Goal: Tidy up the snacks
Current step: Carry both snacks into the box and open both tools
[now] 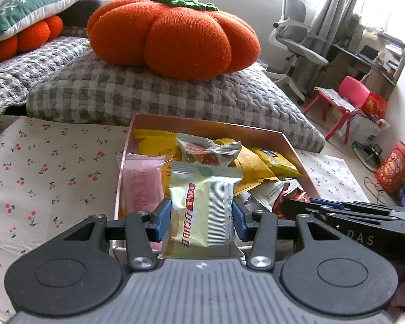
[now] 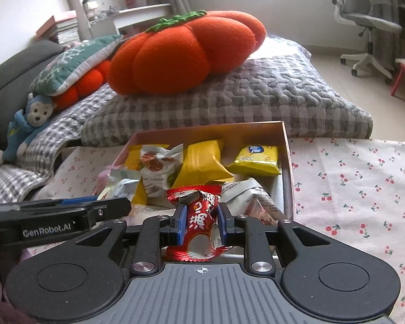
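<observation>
A pink-walled box (image 1: 208, 124) (image 2: 287, 162) full of snack packets lies on a cherry-print cloth. My left gripper (image 1: 202, 217) is shut on a pale yellow-green packet (image 1: 199, 210) with red lettering, held over the box's near end. My right gripper (image 2: 201, 225) is shut on a red foil snack packet (image 2: 199, 221), also over the near end of the box. Inside lie yellow packets (image 2: 202, 162) (image 1: 278, 162), a white packet with an orange picture (image 1: 208, 149) (image 2: 159, 162) and a pink packet (image 1: 140, 186). Each gripper shows at the edge of the other's view.
The cherry-print cloth (image 1: 46, 172) (image 2: 359, 189) spreads on both sides of the box. Behind it is a grey checked quilt (image 1: 148, 91) with a big orange pumpkin cushion (image 1: 175, 35) (image 2: 181, 54). A desk chair (image 1: 297, 40) and a red stool (image 1: 345, 100) stand on the floor to the right.
</observation>
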`<state>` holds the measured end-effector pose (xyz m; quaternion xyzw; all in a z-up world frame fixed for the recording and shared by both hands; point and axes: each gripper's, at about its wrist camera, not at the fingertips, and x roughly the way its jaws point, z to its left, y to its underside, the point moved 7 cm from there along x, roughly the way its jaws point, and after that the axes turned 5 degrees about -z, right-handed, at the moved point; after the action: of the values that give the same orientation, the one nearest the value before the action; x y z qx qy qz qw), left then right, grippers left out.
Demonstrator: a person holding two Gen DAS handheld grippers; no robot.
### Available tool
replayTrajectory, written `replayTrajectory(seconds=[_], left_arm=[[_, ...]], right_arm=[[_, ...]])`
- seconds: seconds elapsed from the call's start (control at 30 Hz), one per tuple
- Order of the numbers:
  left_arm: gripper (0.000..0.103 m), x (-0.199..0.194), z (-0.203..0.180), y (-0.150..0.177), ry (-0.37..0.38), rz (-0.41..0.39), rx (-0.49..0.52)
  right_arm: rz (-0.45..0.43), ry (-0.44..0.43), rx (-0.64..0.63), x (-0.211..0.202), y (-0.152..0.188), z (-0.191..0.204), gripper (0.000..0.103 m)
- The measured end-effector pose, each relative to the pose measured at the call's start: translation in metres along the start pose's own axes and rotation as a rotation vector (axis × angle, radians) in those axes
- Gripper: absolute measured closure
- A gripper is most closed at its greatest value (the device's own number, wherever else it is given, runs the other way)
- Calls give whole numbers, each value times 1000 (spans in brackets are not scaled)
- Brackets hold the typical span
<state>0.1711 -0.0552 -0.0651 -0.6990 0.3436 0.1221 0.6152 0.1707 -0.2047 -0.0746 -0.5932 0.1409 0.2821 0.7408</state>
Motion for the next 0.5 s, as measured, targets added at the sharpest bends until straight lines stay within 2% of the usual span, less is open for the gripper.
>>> replayTrajectory(seconds=[0.5], left_arm=[[59, 20, 4, 7, -18, 5, 11]], right_arm=[[6, -8, 13, 19, 6, -4, 80]])
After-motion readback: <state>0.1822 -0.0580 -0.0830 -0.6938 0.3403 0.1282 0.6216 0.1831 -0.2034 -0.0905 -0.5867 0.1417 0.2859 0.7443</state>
